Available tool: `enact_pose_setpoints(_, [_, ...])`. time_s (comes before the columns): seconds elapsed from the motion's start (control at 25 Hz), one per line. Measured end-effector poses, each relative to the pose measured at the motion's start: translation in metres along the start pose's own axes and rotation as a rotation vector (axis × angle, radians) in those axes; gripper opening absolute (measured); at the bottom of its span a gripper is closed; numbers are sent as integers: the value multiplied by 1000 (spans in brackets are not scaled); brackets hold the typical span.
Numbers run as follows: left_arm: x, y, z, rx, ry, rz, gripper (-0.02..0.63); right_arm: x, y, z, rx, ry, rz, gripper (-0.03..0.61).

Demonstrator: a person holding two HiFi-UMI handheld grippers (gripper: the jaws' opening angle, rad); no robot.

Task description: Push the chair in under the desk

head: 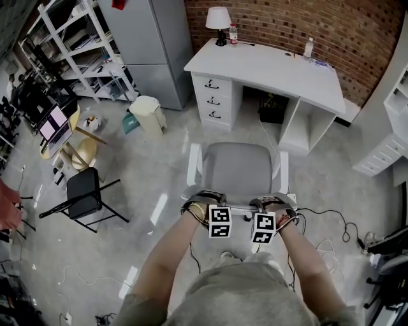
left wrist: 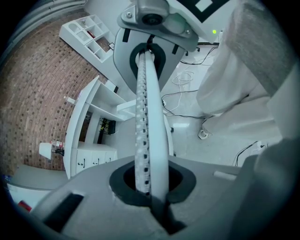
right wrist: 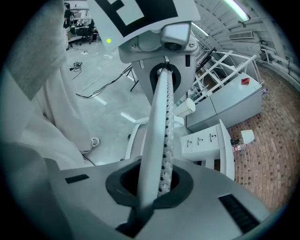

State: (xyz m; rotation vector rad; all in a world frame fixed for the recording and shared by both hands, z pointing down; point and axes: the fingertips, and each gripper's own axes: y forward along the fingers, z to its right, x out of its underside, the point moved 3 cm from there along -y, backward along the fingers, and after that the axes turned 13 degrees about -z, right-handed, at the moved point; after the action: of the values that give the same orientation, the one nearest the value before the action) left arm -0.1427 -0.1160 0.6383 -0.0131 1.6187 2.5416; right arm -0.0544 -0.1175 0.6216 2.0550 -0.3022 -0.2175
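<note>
Chair (head: 239,169), well apart from desk (head: 268,67). Left gripper (head: 207,198), right gripper (head: 274,202): both pinched on its back. Step, we judge: pushing. Next we need a straight drive under it.

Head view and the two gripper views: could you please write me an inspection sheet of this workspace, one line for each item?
Surface: pale polished floor, with light reflections on it.
Job's things: grey chair with white armrests faces the white desk; it stands apart from the desk, not yet under it.
Clutter: lamp and bottle on the desk; white bin; black folding chair.
Grippers: left gripper and right gripper are both shut on the chair's top back edge.
Cables: black cable on the floor, right of the chair.
Surroundings: brick wall, white shelving, grey cabinet.
</note>
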Motion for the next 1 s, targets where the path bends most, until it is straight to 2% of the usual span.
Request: enact_pose_setpoints(1.0, [-1, 31, -59, -5, 51, 22, 12, 13, 31, 51, 10, 52, -35, 11])
